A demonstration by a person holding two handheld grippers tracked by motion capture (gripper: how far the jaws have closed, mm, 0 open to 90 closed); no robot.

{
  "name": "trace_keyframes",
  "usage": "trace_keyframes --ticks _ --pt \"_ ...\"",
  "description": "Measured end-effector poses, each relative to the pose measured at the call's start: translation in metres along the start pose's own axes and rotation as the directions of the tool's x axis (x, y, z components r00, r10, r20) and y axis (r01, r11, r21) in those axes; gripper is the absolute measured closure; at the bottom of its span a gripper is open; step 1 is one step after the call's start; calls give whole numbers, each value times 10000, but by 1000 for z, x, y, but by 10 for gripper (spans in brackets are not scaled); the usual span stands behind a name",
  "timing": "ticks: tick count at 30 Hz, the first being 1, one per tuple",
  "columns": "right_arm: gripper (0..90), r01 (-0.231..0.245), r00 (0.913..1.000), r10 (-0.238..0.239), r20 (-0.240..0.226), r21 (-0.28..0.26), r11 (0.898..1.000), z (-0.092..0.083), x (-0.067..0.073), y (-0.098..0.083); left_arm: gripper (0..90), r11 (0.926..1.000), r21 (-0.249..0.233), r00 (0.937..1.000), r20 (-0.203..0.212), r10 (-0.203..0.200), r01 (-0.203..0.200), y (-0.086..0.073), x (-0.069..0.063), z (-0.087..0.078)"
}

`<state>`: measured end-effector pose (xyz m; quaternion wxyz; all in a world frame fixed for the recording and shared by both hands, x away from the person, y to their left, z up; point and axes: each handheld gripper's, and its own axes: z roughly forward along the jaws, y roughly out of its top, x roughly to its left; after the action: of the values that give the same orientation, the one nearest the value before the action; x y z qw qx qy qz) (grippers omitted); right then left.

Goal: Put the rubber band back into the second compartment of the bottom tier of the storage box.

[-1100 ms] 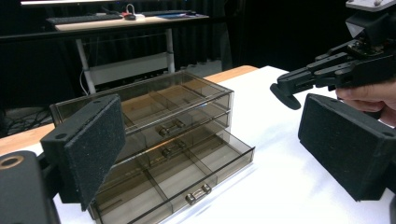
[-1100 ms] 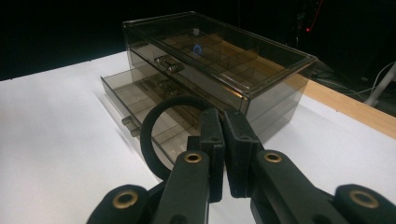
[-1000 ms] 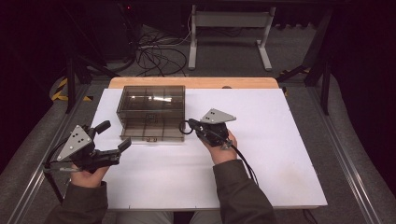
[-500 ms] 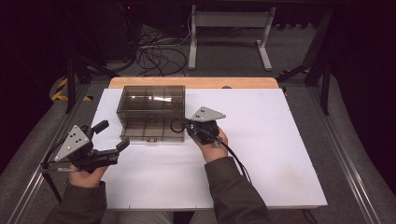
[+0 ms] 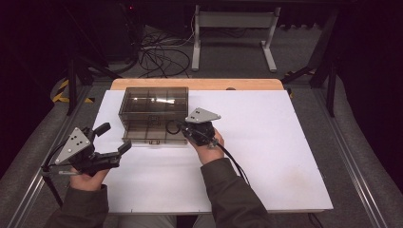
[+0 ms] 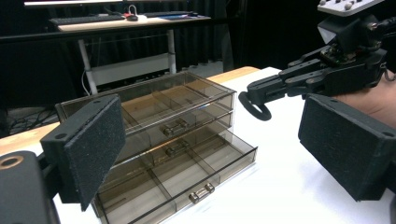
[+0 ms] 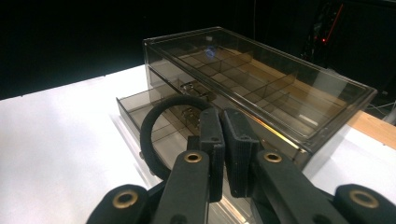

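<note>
A black elastic ring (image 7: 161, 135) is pinched between the closed jaws of the right gripper (image 7: 223, 140), held above the right end of the pulled-out bottom drawer (image 6: 187, 179) of a smoky clear organiser box (image 5: 153, 114) that stands on the white table top (image 5: 285, 142). The step in hand is judged to be the dropping of the ring into one of the drawer's compartments. For that to go well, the ring should be carried fully over a single compartment, clear of the dividers and of the drawer above, and lowered close to the floor of the drawer before the jaws are parted, so that it is not bounced out. The left gripper (image 5: 110, 142) is held with its jaws wide apart and nothing between them, near the box's left front, where the box could be steadied if it slides.
</note>
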<state>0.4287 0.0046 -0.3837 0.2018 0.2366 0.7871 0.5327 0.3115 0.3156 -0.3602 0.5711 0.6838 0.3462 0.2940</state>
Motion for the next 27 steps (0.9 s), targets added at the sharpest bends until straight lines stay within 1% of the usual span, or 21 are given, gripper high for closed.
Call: trace_keyframes --ticks 17,21,27 --pt "877 172 9998 -170 -119 196 9997 31 13 -1 83 9999 -3 9999 -49 -109 109 -1 3 -2" --pt "877 224 9997 -221 -108 231 9995 38 15 -3 83 9999 -10 9999 -35 -136 136 -2 4 -2" --pt "877 306 9995 -308 42 331 9990 46 18 -6 83 9999 -2 9999 -32 -148 148 -3 4 -1"
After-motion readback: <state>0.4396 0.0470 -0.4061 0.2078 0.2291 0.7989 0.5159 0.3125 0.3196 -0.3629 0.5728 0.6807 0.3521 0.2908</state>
